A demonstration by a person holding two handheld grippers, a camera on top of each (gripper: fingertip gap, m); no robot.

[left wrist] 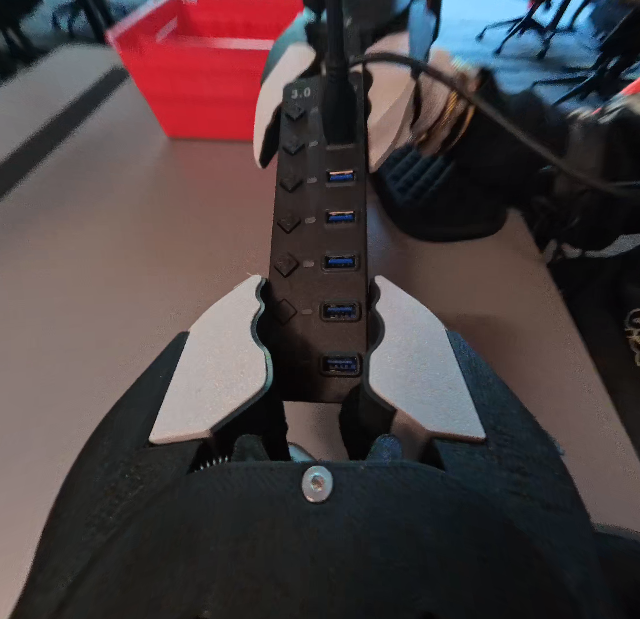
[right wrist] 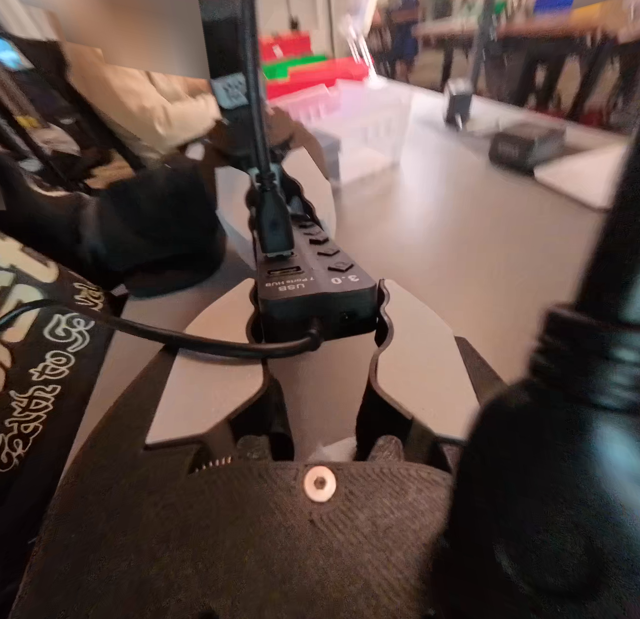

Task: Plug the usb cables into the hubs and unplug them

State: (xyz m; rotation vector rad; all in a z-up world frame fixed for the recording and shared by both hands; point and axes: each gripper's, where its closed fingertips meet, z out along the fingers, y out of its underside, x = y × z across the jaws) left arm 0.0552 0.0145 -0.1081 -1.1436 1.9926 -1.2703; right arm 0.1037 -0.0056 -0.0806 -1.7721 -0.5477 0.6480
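Spreading across both views, a pale grey tabletop [left wrist: 104, 256] is seen carrying everything, with a red bin [left wrist: 207, 68] standing at its far side in the left wrist view. A long black USB hub [left wrist: 318, 242] lies along the tabletop between the two tools, its row of blue ports facing up. The left claw [left wrist: 317, 325] is clamped on the near end of the hub, grey fingers [left wrist: 221, 353] pressed to both long edges. At the opposite end the right claw [right wrist: 317, 311] is set round the hub's corners — whether it presses them cannot be told. The hub's own lead [right wrist: 207, 342] is draped over the right claw's left finger. A black USB cable [right wrist: 273, 221] is seen standing upright with its plug in the second port from that end — the port nearest the right claw is empty.
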